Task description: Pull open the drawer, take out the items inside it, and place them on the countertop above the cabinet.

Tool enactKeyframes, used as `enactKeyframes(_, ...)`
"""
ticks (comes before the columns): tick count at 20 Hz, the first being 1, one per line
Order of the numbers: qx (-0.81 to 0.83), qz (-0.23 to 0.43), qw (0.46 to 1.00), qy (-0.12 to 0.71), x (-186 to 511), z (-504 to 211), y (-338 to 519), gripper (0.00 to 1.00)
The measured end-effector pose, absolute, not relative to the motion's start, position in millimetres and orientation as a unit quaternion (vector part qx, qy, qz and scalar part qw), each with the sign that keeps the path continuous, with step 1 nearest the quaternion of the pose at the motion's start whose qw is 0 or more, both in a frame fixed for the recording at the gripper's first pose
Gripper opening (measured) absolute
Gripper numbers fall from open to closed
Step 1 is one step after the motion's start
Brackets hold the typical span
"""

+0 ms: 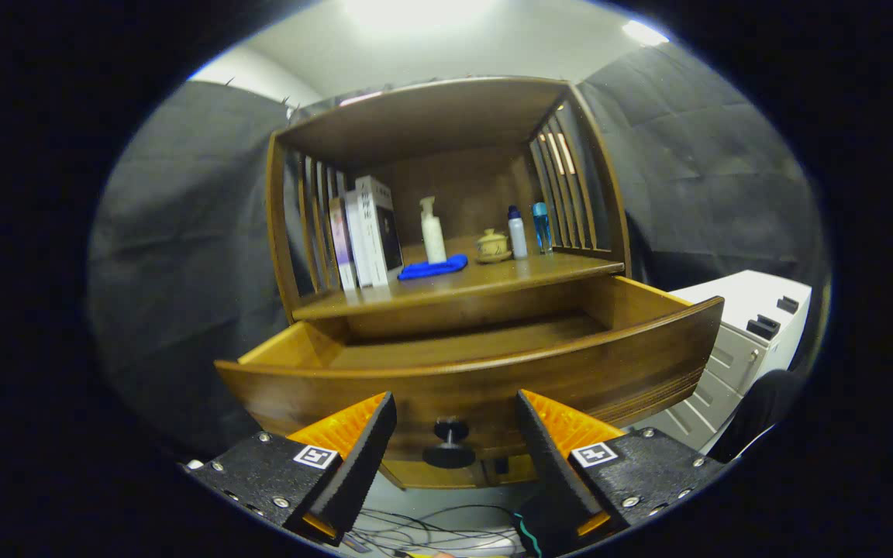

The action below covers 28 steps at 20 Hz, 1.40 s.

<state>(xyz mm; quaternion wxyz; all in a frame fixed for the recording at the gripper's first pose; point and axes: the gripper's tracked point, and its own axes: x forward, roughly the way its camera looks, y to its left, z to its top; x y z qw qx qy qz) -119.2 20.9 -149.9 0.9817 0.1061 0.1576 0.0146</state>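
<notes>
Both fingers (369, 442) of the gripper (454, 446) stand spread apart, grasping nothing. Between them, just ahead, sits the dark round knob (450, 446) on the front panel of the drawer (462, 380); neither finger touches it. Below the fingers, loose cables (431, 531) lie on the floor.

Drawer position: pulled out from the wooden cabinet (446, 194), with its curved front panel facing the gripper. Its side walls and a strip of its bottom board show behind the panel. Whether anything lies inside cannot be told, since the front panel hides most of the interior.

Countertop (493, 279): directly above the open drawer, enclosed by slatted sides and a top board. Items on it, left to right:
- a row of upright books (365, 232) against the left slats;
- a blue cloth (432, 268) lying flat near the front edge, just beside the books;
- a white pump bottle (432, 231), upright, behind the cloth;
- a small lidded cup (492, 246) on a saucer;
- a white bottle with a blue cap (517, 232), upright;
- a blue bottle (542, 226), upright, next to the right slats.

To the right of the cabinet stands a pale grey drawer unit (749, 333) with dark handles. Black cloth walls the booth behind and on both sides.
</notes>
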Motion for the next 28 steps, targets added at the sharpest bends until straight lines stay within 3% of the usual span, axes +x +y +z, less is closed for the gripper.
enactKeyframes(2,0.109,0.005,0.983,0.149,-112,-127,10,0.96)
enactKeyframes(10,0.072,-0.02,0.99,0.123,-40,-25,15,0.95)
enactKeyframes(17,0.066,-0.037,0.986,0.151,29,1,35,0.96)
enactKeyframes(28,0.076,-0.087,0.925,0.361,71,-138,34,0.96)
